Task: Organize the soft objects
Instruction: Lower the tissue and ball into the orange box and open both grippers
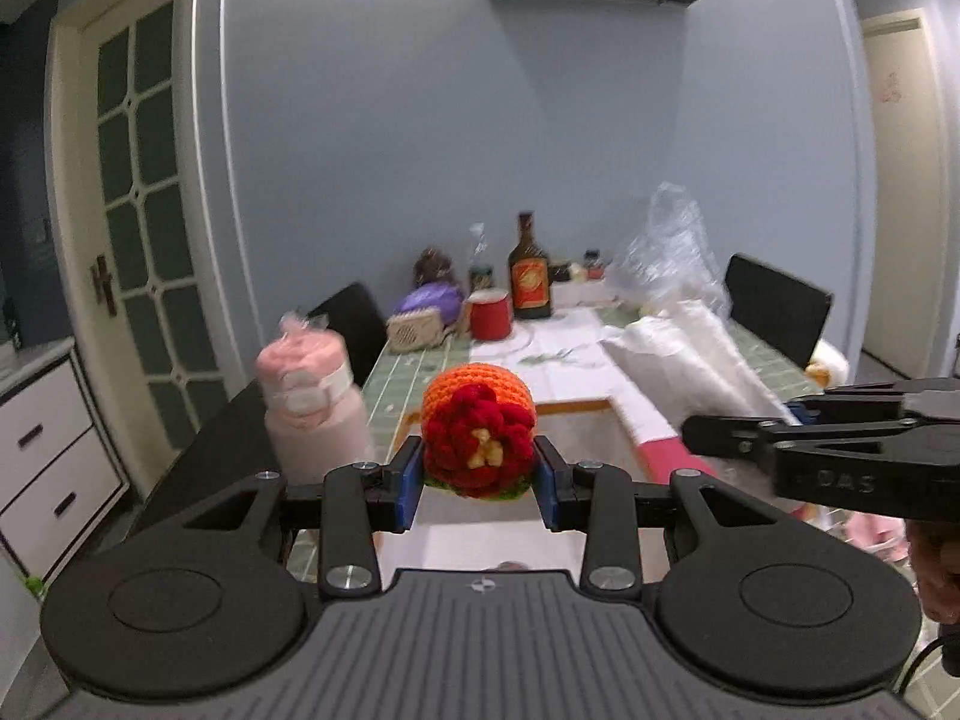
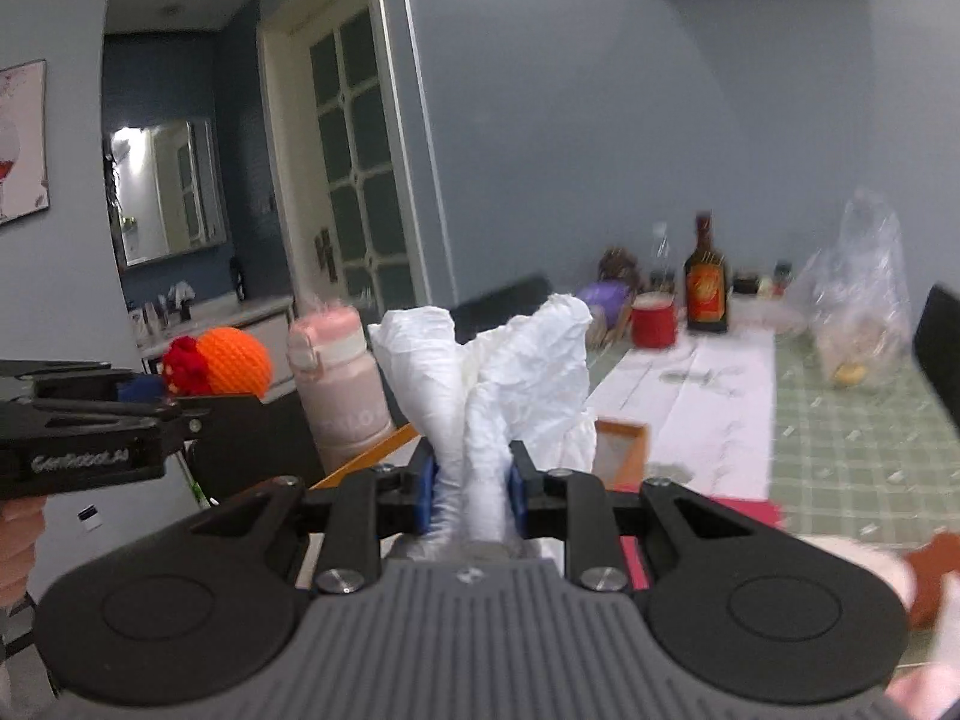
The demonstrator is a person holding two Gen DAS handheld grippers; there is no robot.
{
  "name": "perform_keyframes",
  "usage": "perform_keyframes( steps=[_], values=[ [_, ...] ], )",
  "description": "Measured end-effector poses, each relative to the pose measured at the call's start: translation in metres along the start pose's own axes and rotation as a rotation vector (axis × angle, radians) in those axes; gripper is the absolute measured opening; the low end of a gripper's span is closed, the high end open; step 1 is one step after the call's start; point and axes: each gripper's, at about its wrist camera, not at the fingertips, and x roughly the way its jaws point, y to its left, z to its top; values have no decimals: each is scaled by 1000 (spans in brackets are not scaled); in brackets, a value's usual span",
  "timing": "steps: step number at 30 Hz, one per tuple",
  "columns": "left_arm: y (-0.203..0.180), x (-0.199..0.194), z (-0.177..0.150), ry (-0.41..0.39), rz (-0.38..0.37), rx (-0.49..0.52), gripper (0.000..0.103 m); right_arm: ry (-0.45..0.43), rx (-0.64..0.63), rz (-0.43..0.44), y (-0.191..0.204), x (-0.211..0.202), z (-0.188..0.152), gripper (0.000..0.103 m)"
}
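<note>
Bottle (image 1: 529, 267) behind mug (image 1: 491, 313) on table (image 1: 774, 360), bag (image 1: 669, 246) rightward.

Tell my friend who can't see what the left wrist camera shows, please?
The left gripper squeezes an orange crocheted ball with a red flower. Behind it stand a pink bottle and a cluttered green table; the right gripper pokes in from the right.

left hand-held gripper (image 1: 478, 474) | clamps crocheted ball (image 1: 477, 429) | above tiled table (image 1: 774, 360)
</note>
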Motion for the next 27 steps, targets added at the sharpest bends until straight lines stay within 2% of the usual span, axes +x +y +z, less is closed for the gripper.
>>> perform_keyframes(
  steps=[5, 10, 17, 19, 21, 25, 26, 27],
  values=[
    [22, 38, -8, 92, -34, -39, 42, 101, 19, 20, 9, 52, -6, 22],
    [28, 70, -18, 150, 2, -17, 42, 190, 17, -21, 10, 96, -16, 22],
    [35, 78, -29, 187, -34, -25, 41, 287, 10, -90, 5, 134, -21, 25],
    [34, 80, -31, 187, -37, -15, 42, 279, 45, -83, 0, 134, -19, 51],
    [33, 83, -33, 188, -33, -4, 41, 247, 40, -86, 0, 127, -17, 71],
    [34, 92, -33, 204, -33, 1, 42, 205, -43, -114, 3, 108, -14, 75],
    [34, 95, -33, 211, -31, 0, 42, 199, -56, -109, 2, 104, -14, 79],
    [34, 97, -33, 216, -27, -1, 42, 197, -60, -102, 1, 100, -14, 88]
  ],
)
